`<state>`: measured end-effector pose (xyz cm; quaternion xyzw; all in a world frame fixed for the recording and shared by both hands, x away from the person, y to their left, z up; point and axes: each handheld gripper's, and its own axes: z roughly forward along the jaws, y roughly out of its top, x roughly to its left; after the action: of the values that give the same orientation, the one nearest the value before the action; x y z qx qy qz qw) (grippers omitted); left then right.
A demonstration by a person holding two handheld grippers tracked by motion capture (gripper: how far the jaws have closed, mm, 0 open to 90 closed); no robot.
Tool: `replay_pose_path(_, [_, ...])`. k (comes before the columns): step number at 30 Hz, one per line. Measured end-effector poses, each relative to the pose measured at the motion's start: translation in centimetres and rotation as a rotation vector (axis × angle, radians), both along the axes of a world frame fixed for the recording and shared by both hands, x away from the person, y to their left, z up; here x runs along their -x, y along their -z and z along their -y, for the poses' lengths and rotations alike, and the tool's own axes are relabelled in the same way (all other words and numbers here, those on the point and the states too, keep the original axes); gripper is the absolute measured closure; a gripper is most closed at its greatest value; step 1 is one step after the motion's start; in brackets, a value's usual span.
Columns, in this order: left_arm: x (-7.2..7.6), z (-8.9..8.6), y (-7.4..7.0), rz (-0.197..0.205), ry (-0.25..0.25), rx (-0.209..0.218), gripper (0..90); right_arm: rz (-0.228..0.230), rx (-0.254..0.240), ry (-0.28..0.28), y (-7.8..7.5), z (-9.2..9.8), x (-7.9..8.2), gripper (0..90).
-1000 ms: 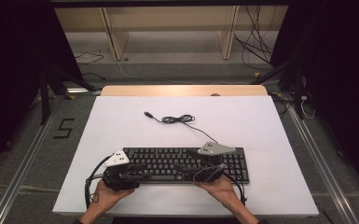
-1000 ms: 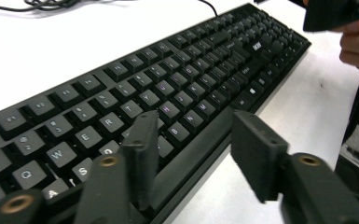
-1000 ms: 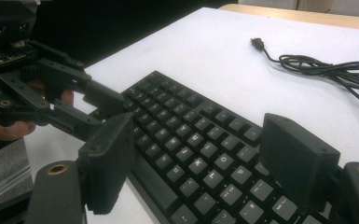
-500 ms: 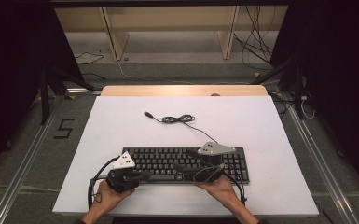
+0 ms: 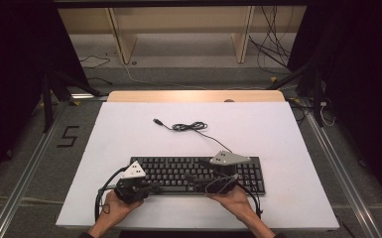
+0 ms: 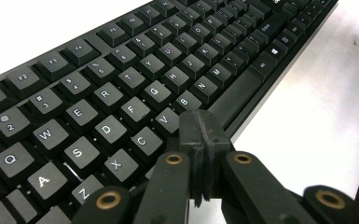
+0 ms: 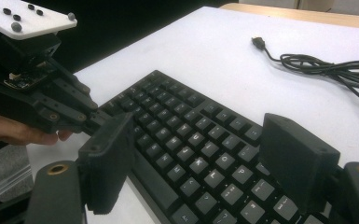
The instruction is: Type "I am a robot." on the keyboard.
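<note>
The left gripper [image 6: 200, 128], jaws pressed together, hovers over the keyboard [image 5: 193, 171] near its front edge, at the bottom letter row. The keyboard lies at the table's [image 5: 129, 124] near side. The right gripper [image 7: 200, 163], jaws spread, holds nothing above the keys, so any pressing looks barely begun.

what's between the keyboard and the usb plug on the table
In the high view, a loosely bunched black cable lies on the white table between the keyboard and the USB plug.
</note>
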<state>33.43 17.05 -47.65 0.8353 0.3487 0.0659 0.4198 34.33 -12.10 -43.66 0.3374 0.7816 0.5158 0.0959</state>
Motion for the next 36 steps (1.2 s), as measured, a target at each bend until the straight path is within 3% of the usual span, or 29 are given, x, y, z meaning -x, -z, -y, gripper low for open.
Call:
replay_pose_path(14, [-0.4,0.2,0.6,-0.014,-0.012,-0.042,89.0,-0.001,-0.001,0.0,0.0,0.0,0.0,27.5])
replay_pose_path(19, [-0.5,0.1,0.6,-0.037,-0.017,-0.024,89.1,0.0,0.0,-0.001,0.0,-0.1,0.0,27.5])
replay_pose_path(25, [-0.4,0.2,0.4,-0.015,-0.016,-0.037,88.8,0.0,-0.001,0.001,0.0,0.0,0.0,27.5])
replay_pose_path(29, [-0.3,-0.1,0.1,-0.001,-0.023,-0.009,83.9,0.001,-0.002,0.002,0.0,0.1,0.0,27.5])
replay_pose_path(33, [-0.3,-0.5,-0.4,0.019,-0.042,0.045,77.0,0.002,-0.004,0.005,-0.1,0.1,0.0,27.5])
replay_pose_path(36, [-0.4,-1.0,-0.7,0.028,-0.065,0.076,68.4,0.003,-0.003,0.005,-0.1,0.1,0.0,27.5])
